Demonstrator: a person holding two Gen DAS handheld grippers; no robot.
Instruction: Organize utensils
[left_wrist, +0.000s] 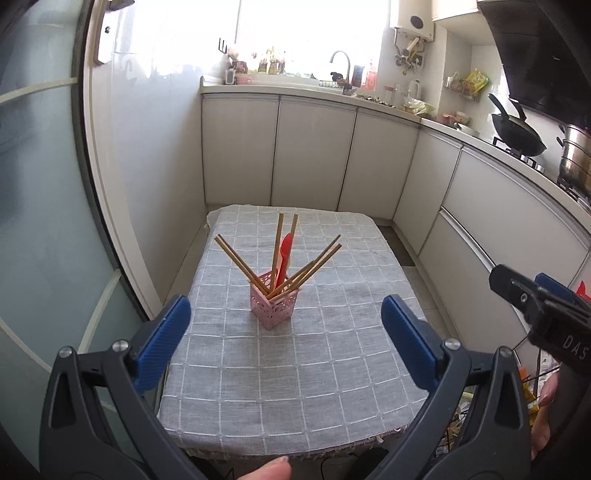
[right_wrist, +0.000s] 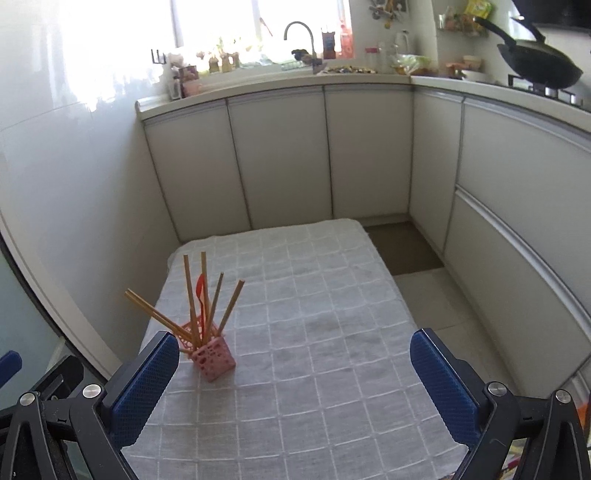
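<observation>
— Both tongs, left tongs (left_wrist: 286, 334) and right tongs (right_wrist: 295, 376), gape empty; pink holder (left_wrist: 272, 305) with chopsticks (left_wrist: 236, 262) stands mid-worktop (left_wrist: 332, 369).
— We risk knocking those splayed sticks and tipping it.

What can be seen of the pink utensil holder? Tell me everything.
The pink utensil holder is a small square basket with openwork walls, plastic by its look. It stands upright on the grey checked tablecloth. Six wooden chopsticks fan out of it around a red spoon. Nothing else touches it.
</observation>
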